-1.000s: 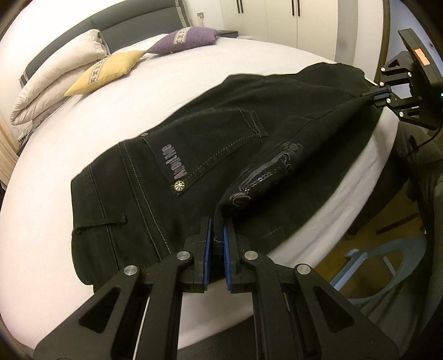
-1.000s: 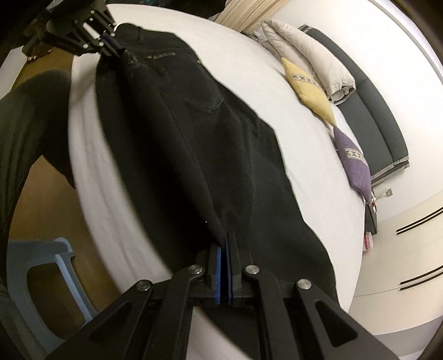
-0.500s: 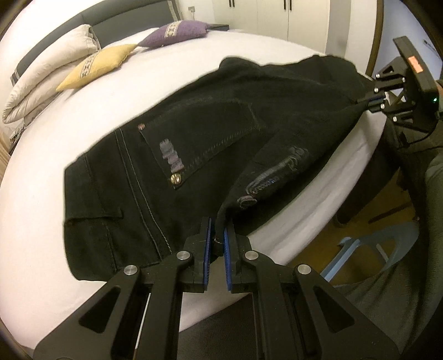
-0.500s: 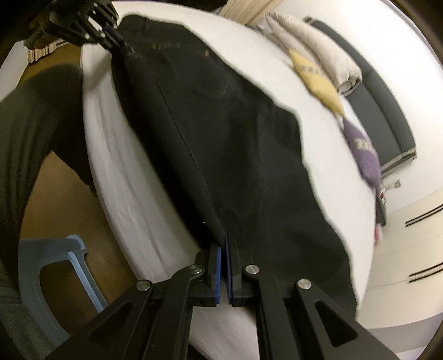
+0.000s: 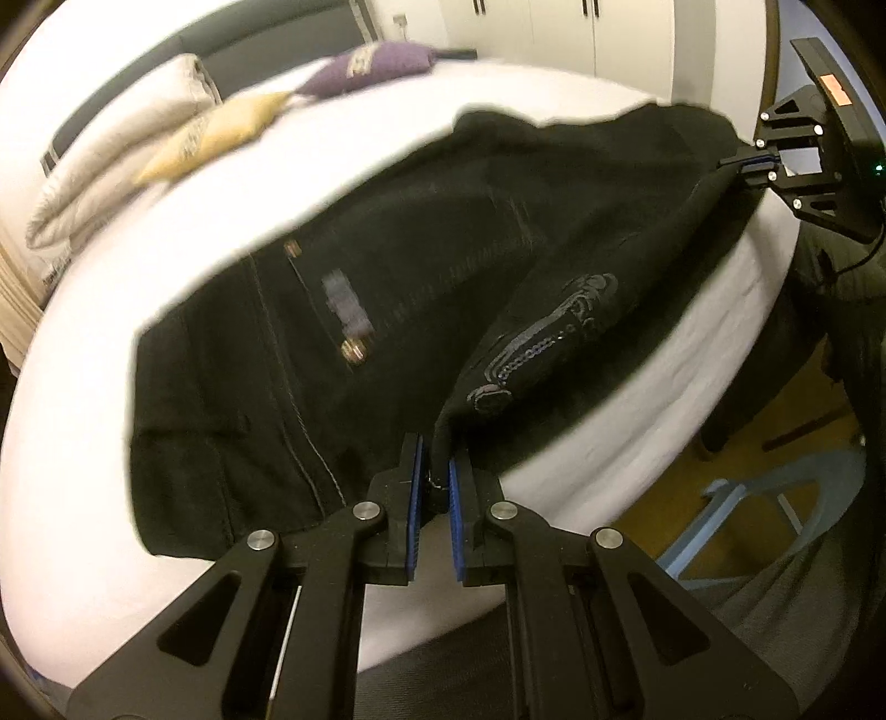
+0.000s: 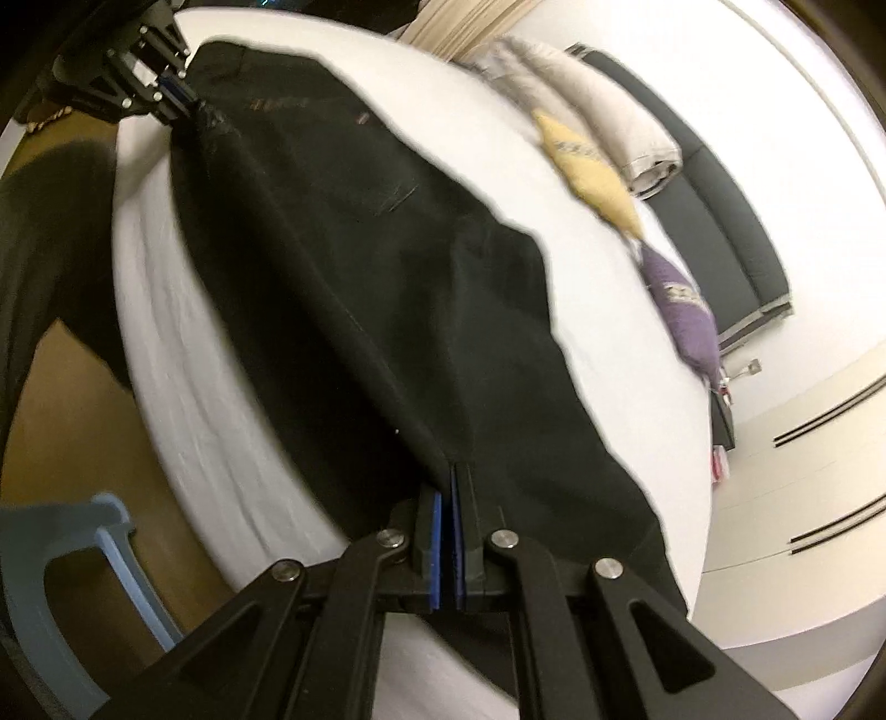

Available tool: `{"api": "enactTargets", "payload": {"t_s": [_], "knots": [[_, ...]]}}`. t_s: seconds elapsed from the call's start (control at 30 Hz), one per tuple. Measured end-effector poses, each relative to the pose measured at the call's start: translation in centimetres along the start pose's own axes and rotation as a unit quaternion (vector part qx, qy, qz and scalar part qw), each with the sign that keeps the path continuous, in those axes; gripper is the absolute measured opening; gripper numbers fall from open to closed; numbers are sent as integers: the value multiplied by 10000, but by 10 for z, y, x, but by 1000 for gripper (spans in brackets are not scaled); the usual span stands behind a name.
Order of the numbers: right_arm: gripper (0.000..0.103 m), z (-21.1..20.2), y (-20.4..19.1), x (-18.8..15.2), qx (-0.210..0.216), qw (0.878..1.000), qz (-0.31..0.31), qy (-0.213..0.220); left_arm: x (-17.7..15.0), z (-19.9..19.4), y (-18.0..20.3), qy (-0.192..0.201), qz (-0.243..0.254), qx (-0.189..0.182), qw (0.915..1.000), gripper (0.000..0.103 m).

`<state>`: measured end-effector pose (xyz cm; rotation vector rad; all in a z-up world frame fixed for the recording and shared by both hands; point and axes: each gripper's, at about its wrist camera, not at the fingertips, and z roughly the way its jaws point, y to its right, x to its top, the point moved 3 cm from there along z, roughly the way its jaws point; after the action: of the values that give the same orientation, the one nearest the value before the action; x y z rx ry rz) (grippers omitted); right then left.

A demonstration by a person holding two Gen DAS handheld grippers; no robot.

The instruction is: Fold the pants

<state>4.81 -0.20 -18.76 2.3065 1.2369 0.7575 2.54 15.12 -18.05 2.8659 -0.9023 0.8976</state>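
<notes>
Black pants (image 5: 387, 310) lie across the white bed (image 5: 83, 387), folded lengthwise, with back pockets and a metal stud facing up. My left gripper (image 5: 434, 487) is shut on the waist end of the near edge, lifted off the bed. My right gripper (image 6: 449, 498) is shut on the leg end of the same edge of the pants (image 6: 360, 288). Each gripper shows in the other's view: the right one (image 5: 747, 163) at far right, the left one (image 6: 180, 99) at top left. The held edge is stretched between them above the mattress side.
A yellow pillow (image 5: 216, 135), a purple pillow (image 5: 376, 63) and a folded duvet (image 5: 111, 171) lie by the dark headboard. A light-blue plastic stool (image 5: 775, 509) stands on the wooden floor beside the bed. White wardrobes (image 5: 581, 27) stand behind.
Both grippers have lifted and carried the held edge of the pants further over the bed, keeping their grip. The views are blurred by the motion.
</notes>
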Motion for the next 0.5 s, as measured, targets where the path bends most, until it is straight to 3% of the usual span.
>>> {"api": "enactTargets", "payload": {"t_s": [0.07, 0.13, 0.3, 0.4, 0.47, 0.5], "knots": [[4, 17, -13, -12, 94, 9997, -37, -223, -3, 2, -4, 43, -168, -71, 9998, 11], [4, 18, -20, -20, -25, 10000, -61, -74, -1, 0, -7, 43, -307, -128, 9994, 12], [9, 7, -10, -22, 172, 9997, 165, -18, 4, -7, 2, -194, 6, 77, 9998, 13], [30, 0, -8, -29, 94, 9997, 213, -73, 10, -19, 0, -222, -220, 8, 9995, 17], [69, -12, 0, -34, 252, 9984, 503, 10, 16, -29, -1, -222, -381, -101, 9990, 24], [73, -17, 3, -38, 320, 9972, 667, 75, 18, -31, -2, -248, -436, -163, 9986, 30]]}}
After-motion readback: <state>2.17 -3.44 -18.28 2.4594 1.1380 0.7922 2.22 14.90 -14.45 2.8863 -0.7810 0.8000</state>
